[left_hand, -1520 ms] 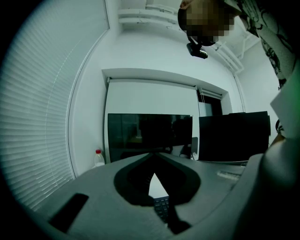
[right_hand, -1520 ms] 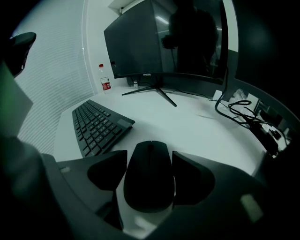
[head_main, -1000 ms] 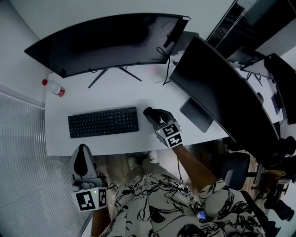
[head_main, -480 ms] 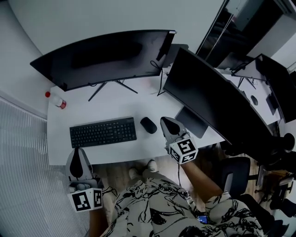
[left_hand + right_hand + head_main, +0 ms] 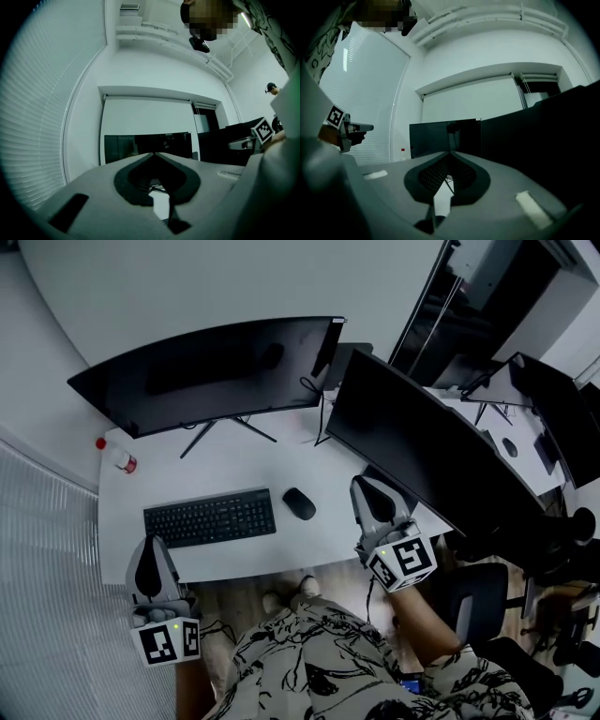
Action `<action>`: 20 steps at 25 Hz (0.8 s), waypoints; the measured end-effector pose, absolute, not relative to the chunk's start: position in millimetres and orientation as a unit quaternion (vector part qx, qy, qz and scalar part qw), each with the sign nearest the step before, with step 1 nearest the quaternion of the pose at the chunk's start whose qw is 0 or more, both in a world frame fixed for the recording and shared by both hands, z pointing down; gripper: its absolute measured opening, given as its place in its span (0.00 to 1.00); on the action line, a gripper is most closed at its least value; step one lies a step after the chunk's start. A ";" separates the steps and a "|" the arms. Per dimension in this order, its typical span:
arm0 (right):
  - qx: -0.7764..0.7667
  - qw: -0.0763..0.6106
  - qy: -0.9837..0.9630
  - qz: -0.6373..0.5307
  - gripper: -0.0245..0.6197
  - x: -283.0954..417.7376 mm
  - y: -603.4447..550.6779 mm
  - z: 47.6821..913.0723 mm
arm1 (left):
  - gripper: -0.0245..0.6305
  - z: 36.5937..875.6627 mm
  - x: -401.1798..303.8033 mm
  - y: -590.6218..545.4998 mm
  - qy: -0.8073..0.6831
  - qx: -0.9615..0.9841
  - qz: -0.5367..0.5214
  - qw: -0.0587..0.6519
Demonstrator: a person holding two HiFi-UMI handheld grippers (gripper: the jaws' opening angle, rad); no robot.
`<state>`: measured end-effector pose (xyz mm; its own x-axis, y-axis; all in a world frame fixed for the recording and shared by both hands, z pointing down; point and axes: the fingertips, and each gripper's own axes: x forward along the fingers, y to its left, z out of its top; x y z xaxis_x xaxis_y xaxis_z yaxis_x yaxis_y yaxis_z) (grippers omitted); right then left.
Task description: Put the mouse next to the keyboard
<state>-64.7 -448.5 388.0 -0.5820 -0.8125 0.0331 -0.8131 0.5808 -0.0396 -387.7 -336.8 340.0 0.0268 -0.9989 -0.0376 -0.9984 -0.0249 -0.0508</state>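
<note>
A black mouse [image 5: 299, 503] lies on the white desk [image 5: 234, 460], just right of the black keyboard [image 5: 210, 517], with a small gap between them. My right gripper [image 5: 367, 484] hovers right of the mouse, above the desk's front right corner. It is shut and empty, and in the right gripper view its jaws [image 5: 450, 153] meet at the tips. My left gripper [image 5: 148, 545] is at the front edge below the keyboard's left end. It is shut with nothing in it, and its tips [image 5: 154, 154] touch in the left gripper view.
A wide curved monitor [image 5: 206, 371] stands behind the keyboard and a second dark monitor [image 5: 422, 442] angles in at the right. A red-capped bottle [image 5: 119, 458] sits at the desk's far left. Window blinds [image 5: 47, 577] run along the left and an office chair [image 5: 478, 587] is at the lower right.
The right gripper was over the mouse, let it go beside the keyboard, shut, and pulled away to the right and upward. The left gripper rose slightly.
</note>
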 end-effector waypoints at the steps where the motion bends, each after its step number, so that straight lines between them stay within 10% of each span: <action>1: 0.460 0.001 -0.888 0.019 0.05 -61.4 -446.6 381.3 | 0.04 337.5 -388.2 -336.4 0.699 -0.714 -0.005 0.038; 20: 0.537 -0.080 -0.839 -0.022 0.05 3.9 -426.2 308.2 | 0.04 328.8 -413.2 -326.4 0.724 -0.687 -0.011 0.057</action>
